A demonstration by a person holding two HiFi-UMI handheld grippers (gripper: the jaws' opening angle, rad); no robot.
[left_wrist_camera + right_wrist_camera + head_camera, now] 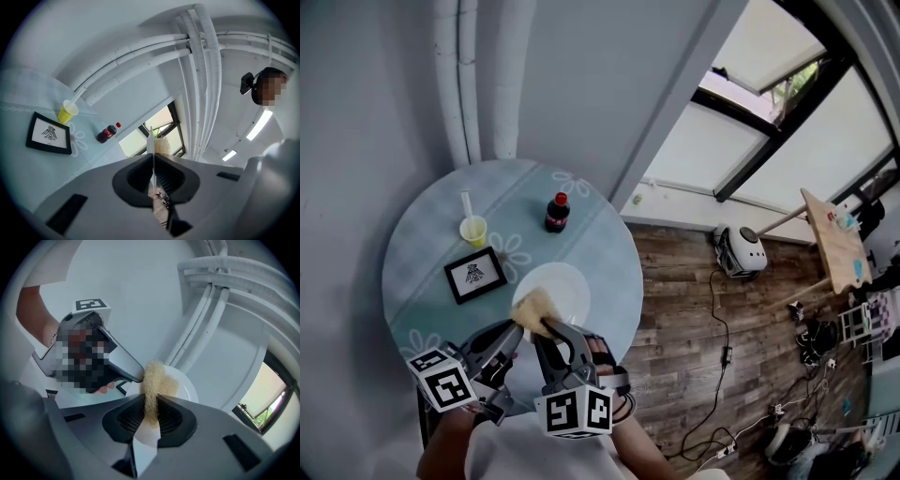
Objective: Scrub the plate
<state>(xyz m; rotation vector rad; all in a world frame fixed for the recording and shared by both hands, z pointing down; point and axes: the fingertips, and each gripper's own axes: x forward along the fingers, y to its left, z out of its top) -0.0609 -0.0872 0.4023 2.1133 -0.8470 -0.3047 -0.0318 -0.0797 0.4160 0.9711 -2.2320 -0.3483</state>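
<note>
1. The step in hand looks like rubbing the pale yellow fibrous scrubber (157,380) over the white plate (567,286), which is above the near part of the round table (412,281).
2. To do this well, the rim hold should stay firm so the plate cannot swivel. The scrubber should press flat and work in overlapping circles from the rim towards the centre. Pressure should be lighter near the pinched edge, where pushing could lever the plate out of the hold.
3. The left gripper (152,157) has its jaws almost together, clamped on the plate's thin rim. The rim shows edge-on between them in the left gripper view.
4. The right gripper (151,401) has its jaws only slightly apart, pinching the scrubber. A tuft sticks out past the tips and appears to lie against the plate's face, just beside the left gripper's tip.
5. Whether the plate rests on the table or is lifted, I cannot tell.
6. A cola bottle (557,212), a yellow cup (473,230) and a framed picture (474,274) stand farther back, apart from the plate.
</note>
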